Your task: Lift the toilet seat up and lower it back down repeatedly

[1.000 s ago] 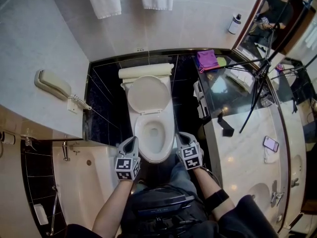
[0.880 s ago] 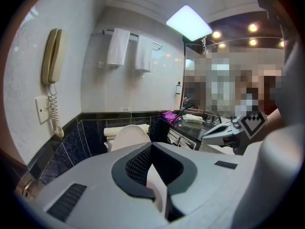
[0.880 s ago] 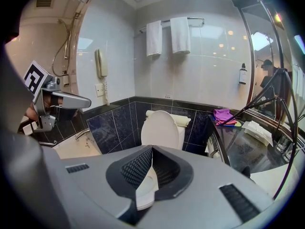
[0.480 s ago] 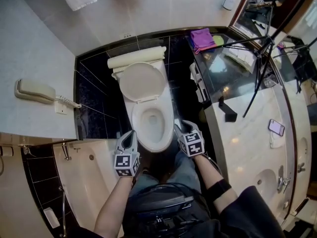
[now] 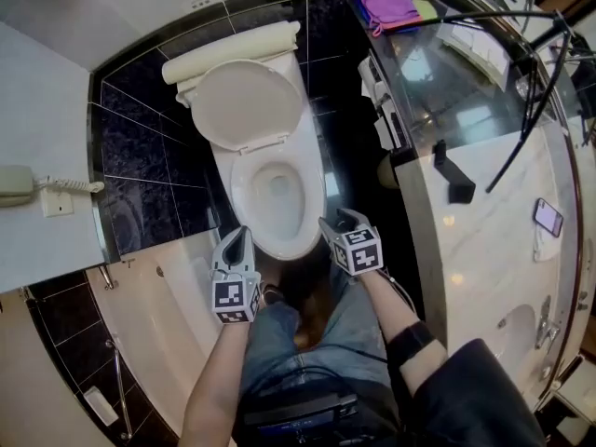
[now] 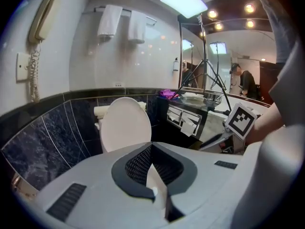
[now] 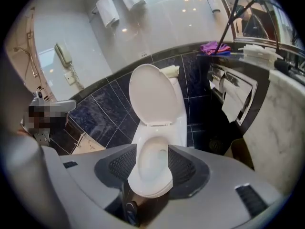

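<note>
over the last second both grippers dropped toward the front of the toilet, and the head view tipped down with them, so the towels on the far wall left the picture. the left gripper [image 5: 240, 236] now hung just beside the left front of the bowl [image 5: 279, 190], with its jaws closed together and nothing between them. the right gripper [image 5: 337, 220] sat just beside the right front edge. its jaws had just been opening from shut to fully apart. in the right gripper view the bowl's front showed through the gap, but the pads touched nothing.

the lid [image 5: 247, 105] stood upright against the tank [image 5: 233, 52]. the toilet seat [image 5: 279, 246] seemed to lie flat on the bowl, though i could not part it clearly from the rim. by my reading, the open right gripper was set to take the front edge for the next lift, and no hold had been made yet.

to the right stood a marble worktop [image 5: 484, 277]. a mobile phone [image 5: 548, 217] lay near its right edge and a purple cloth [image 5: 384, 3] sat at its far end. tripod legs [image 5: 535, 101] crossed above the worktop, and paper holders [image 5: 382, 91] hung on its side facing the toilet, close to the right gripper's path. a bathtub [image 5: 158, 333] lay on the left and a wall phone [image 5: 14, 184] hung above it. the person's knees [image 5: 307, 333] crowded the front of the bowl.
</note>
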A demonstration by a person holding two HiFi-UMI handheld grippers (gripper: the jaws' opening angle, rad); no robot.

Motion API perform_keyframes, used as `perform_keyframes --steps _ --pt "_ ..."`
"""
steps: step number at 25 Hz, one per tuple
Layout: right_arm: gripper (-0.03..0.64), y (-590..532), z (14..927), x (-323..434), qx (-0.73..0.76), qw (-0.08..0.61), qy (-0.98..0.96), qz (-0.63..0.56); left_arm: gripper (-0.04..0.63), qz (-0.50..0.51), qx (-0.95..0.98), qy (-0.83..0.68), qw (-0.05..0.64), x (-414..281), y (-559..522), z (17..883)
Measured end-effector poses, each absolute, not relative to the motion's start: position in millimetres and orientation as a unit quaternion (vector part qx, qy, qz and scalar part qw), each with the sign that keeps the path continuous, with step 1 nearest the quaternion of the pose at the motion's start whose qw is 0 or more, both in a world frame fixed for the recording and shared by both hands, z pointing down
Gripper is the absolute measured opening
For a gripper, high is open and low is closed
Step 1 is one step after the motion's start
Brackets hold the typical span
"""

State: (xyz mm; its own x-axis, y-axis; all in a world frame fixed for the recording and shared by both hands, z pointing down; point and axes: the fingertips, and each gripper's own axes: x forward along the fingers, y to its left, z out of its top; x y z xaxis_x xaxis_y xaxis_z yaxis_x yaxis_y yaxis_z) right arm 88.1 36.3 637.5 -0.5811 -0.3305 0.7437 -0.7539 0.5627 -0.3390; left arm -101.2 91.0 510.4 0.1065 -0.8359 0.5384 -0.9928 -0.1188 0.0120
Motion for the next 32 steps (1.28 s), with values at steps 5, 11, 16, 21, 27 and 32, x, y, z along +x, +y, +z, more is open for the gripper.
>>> perform_keyframes --steps 5,11,16,21,27,32 --pt "0.229 53 719 84 0.332 0.329 -0.801 0.374 -0.002 0.215 0.716 -0.635 0.195 -102 88 576" --pt "0.227 92 809 79 0.348 0.325 -0.760 0.444 -0.002 0.227 0.725 -0.621 0.193 -100 87 647" --pt "0.227 129 873 81 0.368 0.303 -0.698 0.534 -0.002 0.234 0.725 -0.617 0.197 -105 87 689" --pt "0.227 142 913 81 0.378 0.273 -0.655 0.595 -0.002 0.241 0.723 -0.615 0.202 -106 88 723" --pt "0.226 132 944 79 0.381 0.229 -0.628 0.639 -0.002 0.243 0.722 -0.613 0.211 -102 91 744" --pt "0.207 129 946 75 0.372 0.213 -0.632 0.646 -0.002 0.242 0.722 -0.610 0.217 -101 95 752"
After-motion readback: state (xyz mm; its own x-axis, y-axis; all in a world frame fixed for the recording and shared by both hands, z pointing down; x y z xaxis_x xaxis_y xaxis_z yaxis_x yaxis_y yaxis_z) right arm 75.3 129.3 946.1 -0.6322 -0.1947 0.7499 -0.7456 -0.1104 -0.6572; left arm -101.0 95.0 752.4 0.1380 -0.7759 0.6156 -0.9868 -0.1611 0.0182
